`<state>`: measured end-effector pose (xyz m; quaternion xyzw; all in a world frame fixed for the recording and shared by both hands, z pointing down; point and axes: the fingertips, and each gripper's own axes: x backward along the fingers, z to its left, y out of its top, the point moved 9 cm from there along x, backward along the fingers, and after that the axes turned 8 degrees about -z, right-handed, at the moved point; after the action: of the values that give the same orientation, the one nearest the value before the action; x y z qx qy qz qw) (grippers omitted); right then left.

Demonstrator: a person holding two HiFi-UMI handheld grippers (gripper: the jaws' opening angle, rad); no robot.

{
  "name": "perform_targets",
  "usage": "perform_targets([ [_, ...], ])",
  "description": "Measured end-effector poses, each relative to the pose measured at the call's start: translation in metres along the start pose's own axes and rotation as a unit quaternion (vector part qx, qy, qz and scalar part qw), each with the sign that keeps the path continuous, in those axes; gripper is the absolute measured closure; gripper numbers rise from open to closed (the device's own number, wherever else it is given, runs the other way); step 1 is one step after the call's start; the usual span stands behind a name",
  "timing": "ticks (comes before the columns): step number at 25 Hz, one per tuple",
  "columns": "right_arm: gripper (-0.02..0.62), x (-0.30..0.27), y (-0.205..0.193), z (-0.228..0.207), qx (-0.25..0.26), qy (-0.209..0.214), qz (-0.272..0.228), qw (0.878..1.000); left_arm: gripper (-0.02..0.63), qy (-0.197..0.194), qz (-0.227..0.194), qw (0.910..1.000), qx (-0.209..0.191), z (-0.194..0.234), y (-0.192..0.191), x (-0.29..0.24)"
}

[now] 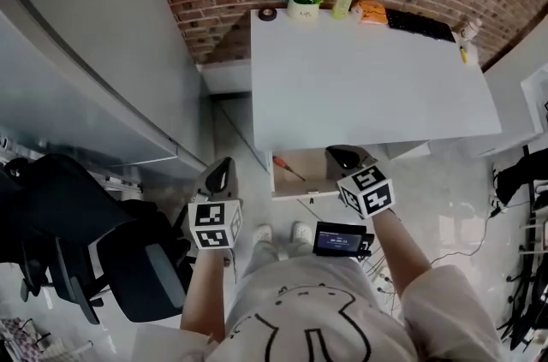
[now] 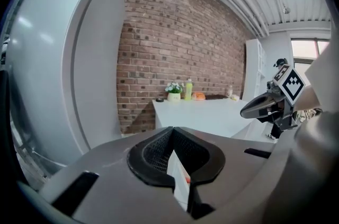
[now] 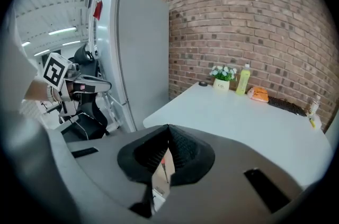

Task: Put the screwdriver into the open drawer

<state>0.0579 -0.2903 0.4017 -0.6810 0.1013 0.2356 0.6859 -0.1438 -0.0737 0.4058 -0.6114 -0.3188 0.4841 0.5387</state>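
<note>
A red-handled screwdriver (image 1: 289,168) lies flat inside the open drawer (image 1: 313,177), which sticks out from under the white worktop (image 1: 368,86). Its long axis runs diagonally, with the handle towards the back left and the shaft towards the front right. It sits in the drawer's left half.

The right tongs (image 1: 345,155) hover over the drawer's right half, so the screwdriver lies to their left and below. The left tongs (image 1: 221,174) hang over the floor outside the drawer, with the screwdriver to their right. The right tongs look slightly nearer.

Both pairs of tongs are closed to a thin slit and hold nothing. The right gripper view shows the screwdriver (image 3: 163,163) beyond the slit, not touching the tongs. The task looks done.
</note>
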Motion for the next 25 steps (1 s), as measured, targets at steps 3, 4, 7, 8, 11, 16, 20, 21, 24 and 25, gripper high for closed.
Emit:
perform_targets([
  [3,0.577,0.014,0.015,-0.003,0.017,-0.013,-0.039,0.999,0.594,0.008,-0.022,0.9997,-0.001,0.003,0.014,0.003],
  [4,0.577,0.019,0.018,-0.003,0.023,-0.016,-0.049,0.998,0.594,0.011,-0.029,0.9995,0.0,0.003,0.018,0.004],
  [7,0.577,0.032,0.029,-0.004,0.04,-0.03,-0.074,0.996,0.594,0.017,-0.045,0.9988,0.001,0.005,0.029,0.009],
  [8,0.577,0.036,0.032,-0.004,0.043,-0.035,-0.083,0.995,0.594,0.019,-0.05,0.9986,0.002,0.006,0.033,0.01],
  [11,0.577,0.047,0.044,-0.005,0.043,-0.055,-0.116,0.991,0.594,0.021,-0.064,0.9977,0.002,0.009,0.042,0.013],
  [16,0.577,0.067,0.066,-0.007,0.043,-0.083,-0.174,0.98,0.594,0.019,-0.094,0.9954,-0.006,0.011,0.062,0.014],
  [20,0.577,0.08,0.08,-0.002,0.055,-0.096,-0.202,0.973,0.594,0.014,-0.115,0.9932,-0.011,0.009,0.076,0.015],
  [21,0.577,0.083,0.083,0.001,0.06,-0.098,-0.209,0.971,0.594,0.011,-0.121,0.9926,-0.012,0.008,0.079,0.015],
  [24,0.577,0.09,0.087,0.005,0.069,-0.111,-0.226,0.965,0.594,0.003,-0.135,0.9908,-0.017,0.004,0.085,0.017],
  [25,0.577,0.092,0.087,0.006,0.066,-0.116,-0.232,0.963,0.594,0.002,-0.138,0.9902,-0.021,0.003,0.087,0.018],
])
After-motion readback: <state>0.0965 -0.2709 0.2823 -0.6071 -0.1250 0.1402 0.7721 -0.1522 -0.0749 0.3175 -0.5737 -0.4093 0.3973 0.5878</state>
